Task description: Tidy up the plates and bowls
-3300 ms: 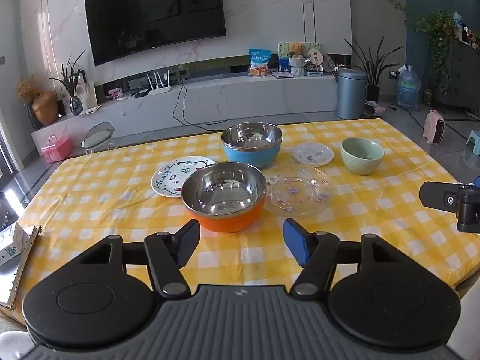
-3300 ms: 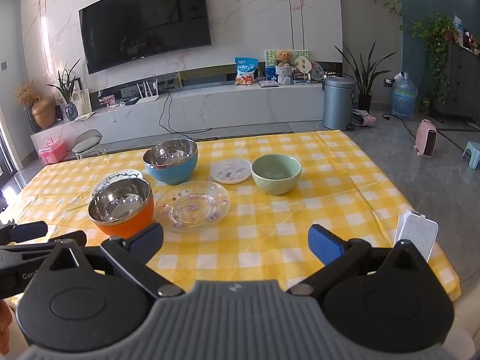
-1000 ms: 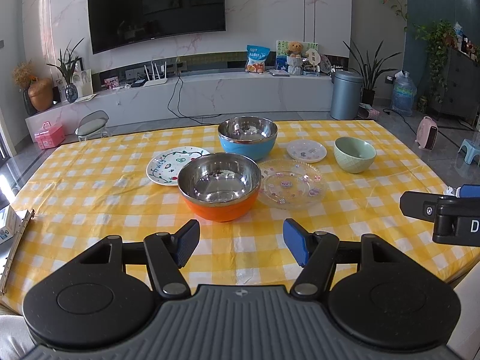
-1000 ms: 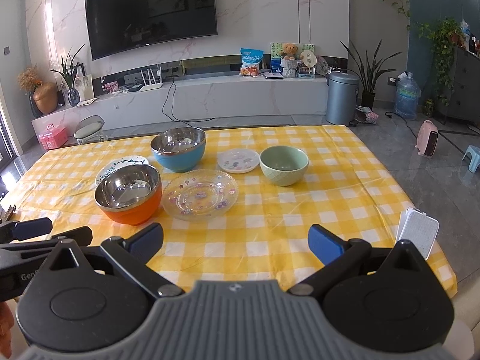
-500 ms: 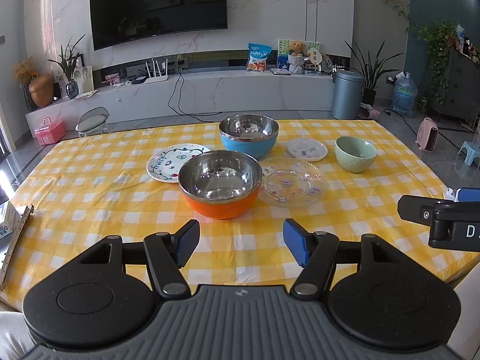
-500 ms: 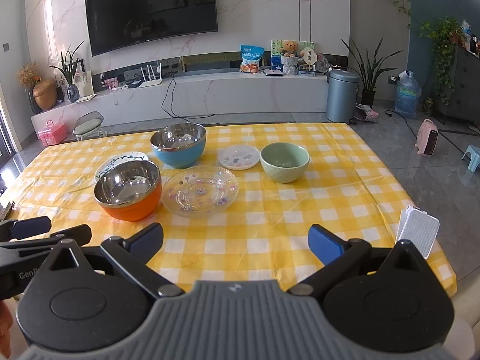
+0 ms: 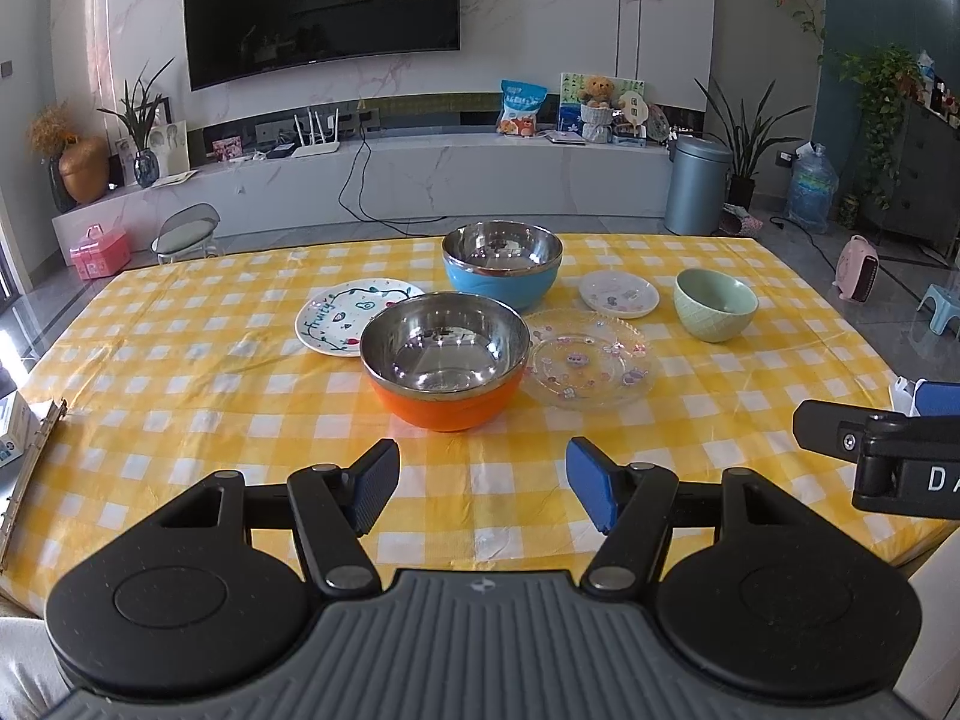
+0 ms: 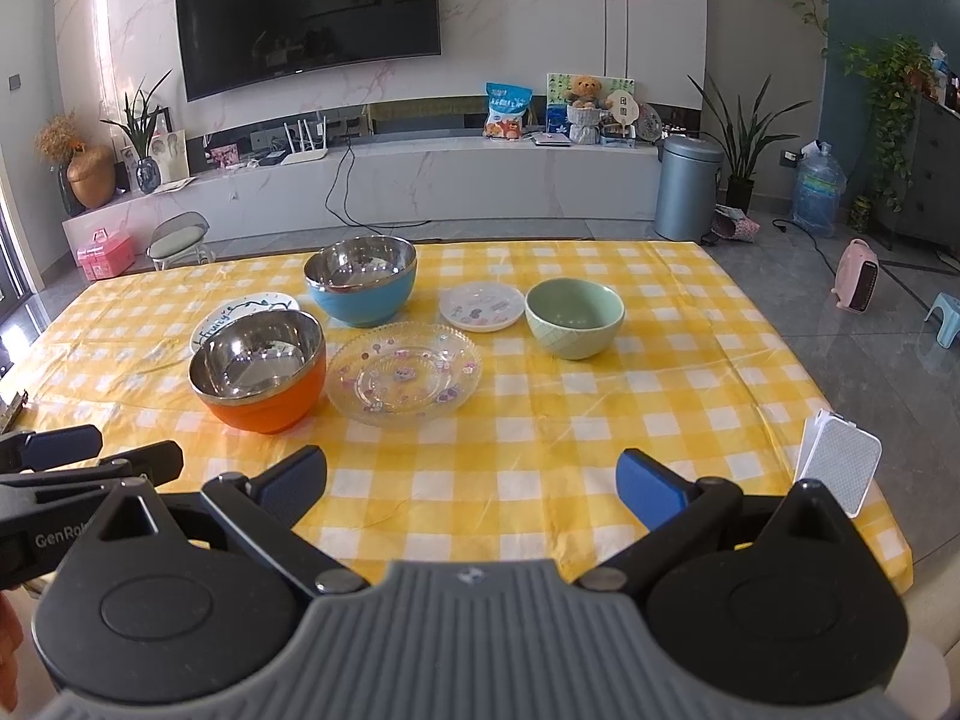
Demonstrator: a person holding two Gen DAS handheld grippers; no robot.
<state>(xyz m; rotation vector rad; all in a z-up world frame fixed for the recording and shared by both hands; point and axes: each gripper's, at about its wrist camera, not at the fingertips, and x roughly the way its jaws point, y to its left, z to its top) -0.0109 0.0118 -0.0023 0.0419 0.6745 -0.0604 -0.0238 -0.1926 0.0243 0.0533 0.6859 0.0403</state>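
Since the earlier frames: crockery unshifted; both grippers remain low over the near table edge, views slightly steadier and more level.

Left gripper [image 7: 482, 485]: black frame, blue pads, jaws apart, holding nothing. Right gripper [image 8: 471, 487]: same make, jaws spread wide, holding nothing.

Yellow-and-white checked tablecloth [image 7: 180, 384], glossy, faintly creased, bearing:
- Orange bowl with polished steel lining [image 7: 444, 360], round, deep, nearest the left gripper.
- Blue bowl with steel lining [image 7: 501, 264], same form, behind the orange one.
- White plate with painted vine and lettering [image 7: 345, 321], flat, partly hidden by the orange bowl's left rim.
- Clear glass plate with small printed motifs [image 7: 588, 365], scalloped rim, just right of the orange bowl.
- Small white printed saucer [image 7: 618, 293], behind the glass plate.
- Pale green ceramic bowl [image 7: 715, 303], textured outside, farthest right.
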